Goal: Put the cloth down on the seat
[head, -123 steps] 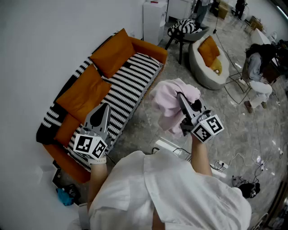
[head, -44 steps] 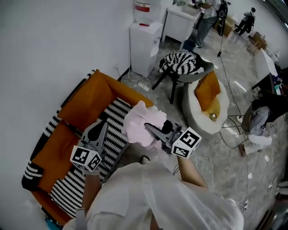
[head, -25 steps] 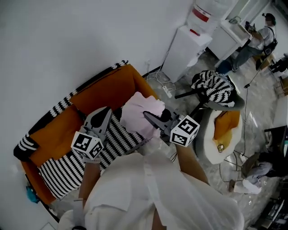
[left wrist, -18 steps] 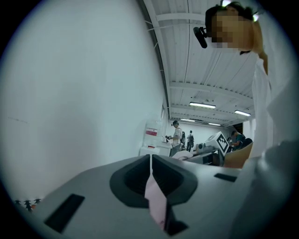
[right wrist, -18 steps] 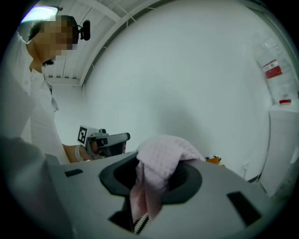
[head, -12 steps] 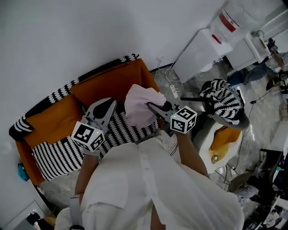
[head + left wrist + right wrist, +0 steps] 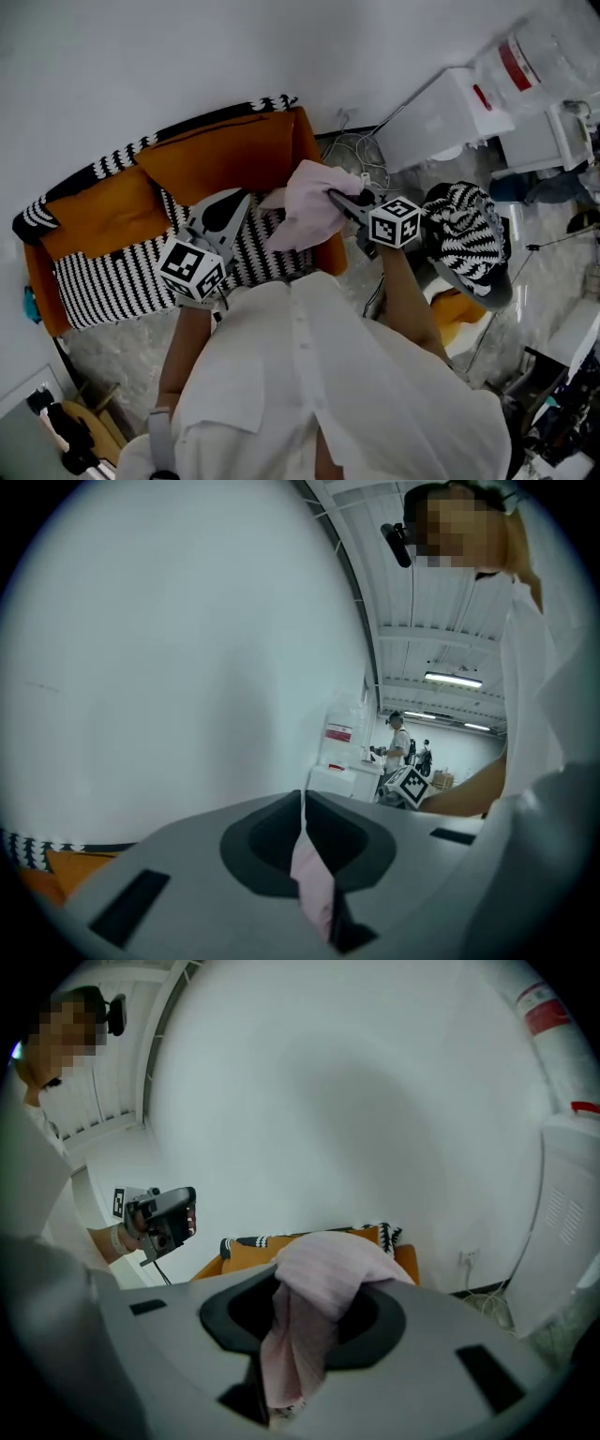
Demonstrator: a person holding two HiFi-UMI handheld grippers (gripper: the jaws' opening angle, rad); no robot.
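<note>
cloth: pink cloth [image 7: 307, 211], bunched and off the seat, hanging between both grippers over the sofa's right end
right gripper: right gripper [image 7: 336, 196] jaws clamped on a thick wad of cloth that drapes over both tips
left gripper: left gripper [image 7: 232, 199] jaws pressed together on a thin pink strip of the same cloth
risk 1: the drop spot looks close to the orange arm [image 7: 319, 178], so letting go here could land the cloth on the arm or front edge and let it slide to the floor
risk 2: the wad is wrapped over the right tips and may snag when the jaws part
risk 3: if one side lets go first, the cloth swings and hangs from the other
surface: striped seat [image 7: 122, 277], flat and soft, orange back cushions [image 7: 94, 211] behind
room: white wall [image 7: 141, 66], marble floor [image 7: 122, 375], water dispenser [image 7: 450, 112], chair with striped throw [image 7: 464, 239], cables by the wall
</note>
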